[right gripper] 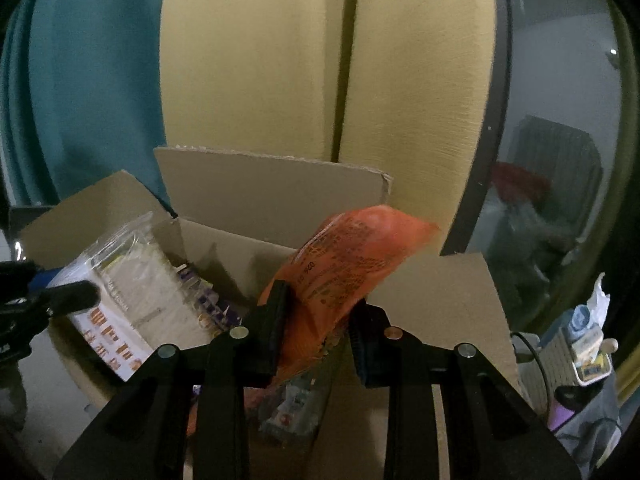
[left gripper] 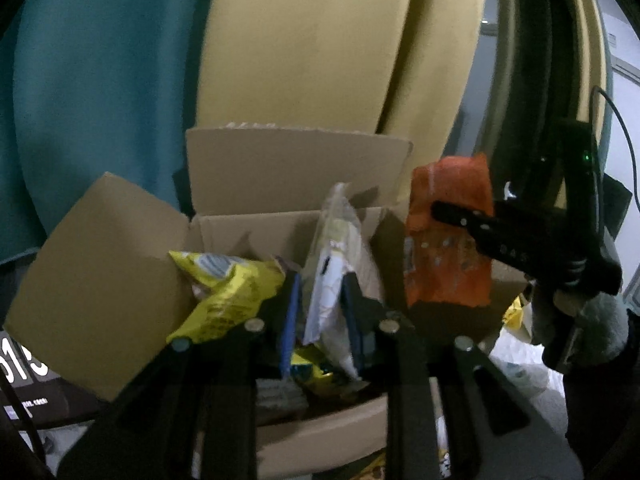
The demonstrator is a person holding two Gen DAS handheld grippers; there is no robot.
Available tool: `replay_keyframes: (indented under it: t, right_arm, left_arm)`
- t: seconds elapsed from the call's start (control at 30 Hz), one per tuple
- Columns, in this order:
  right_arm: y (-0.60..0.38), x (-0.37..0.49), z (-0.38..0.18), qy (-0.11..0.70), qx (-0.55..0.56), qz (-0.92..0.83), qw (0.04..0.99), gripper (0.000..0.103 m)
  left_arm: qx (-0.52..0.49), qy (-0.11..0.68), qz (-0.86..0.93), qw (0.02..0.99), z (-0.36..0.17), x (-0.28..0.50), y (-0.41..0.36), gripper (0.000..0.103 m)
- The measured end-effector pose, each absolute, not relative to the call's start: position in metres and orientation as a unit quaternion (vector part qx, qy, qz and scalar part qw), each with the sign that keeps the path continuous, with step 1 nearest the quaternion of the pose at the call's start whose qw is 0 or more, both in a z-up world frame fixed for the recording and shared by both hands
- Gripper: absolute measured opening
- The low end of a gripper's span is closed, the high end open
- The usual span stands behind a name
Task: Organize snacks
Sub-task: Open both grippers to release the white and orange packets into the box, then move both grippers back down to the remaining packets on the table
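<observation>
With your left fingers (left gripper: 320, 312) pinching the clear-and-white plastic packet (left gripper: 336, 264) and right fingers (right gripper: 320, 320) gripping the crinkly orange snack bag (right gripper: 344, 264) over the open cardboard box (left gripper: 288, 184), either could snag a flap.

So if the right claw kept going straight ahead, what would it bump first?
Probably the brown cardboard box's back wall. The right claw points into it, gripping the orange snack bag. Depth is unclear.

We see the left gripper (left gripper: 320, 312) as matte black linkage bars with round silver screws and blue-edged pads. At the frame's right, the right gripper (left gripper: 460, 216) is black too, with small pale dots, a green light, a thin black cable and a grey fuzzy sleeve (left gripper: 596, 328).
</observation>
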State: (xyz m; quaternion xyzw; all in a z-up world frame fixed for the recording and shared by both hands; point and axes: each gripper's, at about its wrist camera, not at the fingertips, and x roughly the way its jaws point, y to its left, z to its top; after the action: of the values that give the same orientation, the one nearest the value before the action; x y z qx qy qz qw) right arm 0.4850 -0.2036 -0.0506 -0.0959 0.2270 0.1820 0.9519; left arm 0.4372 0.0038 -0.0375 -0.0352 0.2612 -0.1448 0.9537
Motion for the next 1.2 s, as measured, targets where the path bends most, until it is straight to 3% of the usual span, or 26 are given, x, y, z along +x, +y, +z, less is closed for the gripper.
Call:
replay_keyframes:
  t: [0.03, 0.1, 0.13, 0.17, 0.2, 0.9, 1.2]
  right_arm:
    - [-0.2, 0.488, -0.051, 0.229, -0.101, 0.18, 0.951, 0.03]
    - [-0.199, 0.488, -0.05, 0.223, -0.106, 0.178, 0.953, 0.042]
    - [-0.198, 0.487, -0.049, 0.22, -0.107, 0.178, 0.953, 0.047]
    - [-0.199, 0.485, -0.048, 0.217, -0.108, 0.178, 0.954, 0.057]
    - [-0.199, 0.484, -0.046, 0.214, -0.108, 0.177, 0.954, 0.059]
    - [-0.212, 0.404, -0.024, 0.209, -0.118, 0.18, 0.954, 0.059]
    - [-0.213, 0.356, -0.026, 0.213, -0.113, 0.191, 0.952, 0.059]
  left_arm:
    - [-0.037, 0.263, -0.144, 0.953, -0.037, 0.437, 0.004, 0.027]
    - [-0.035, 0.26, -0.142, 0.954, -0.035, 0.434, 0.005, 0.034]
    - [-0.037, 0.258, -0.143, 0.955, -0.034, 0.433, 0.006, 0.047]
    - [-0.043, 0.254, -0.145, 0.955, -0.032, 0.43, 0.006, 0.053]
    - [-0.045, 0.252, -0.145, 0.956, -0.031, 0.43, 0.007, 0.053]
    - [-0.039, 0.222, -0.157, 0.962, -0.003, 0.363, 0.005, 0.055]
    - [-0.046, 0.214, -0.15, 0.964, 0.001, 0.322, 0.016, 0.064]
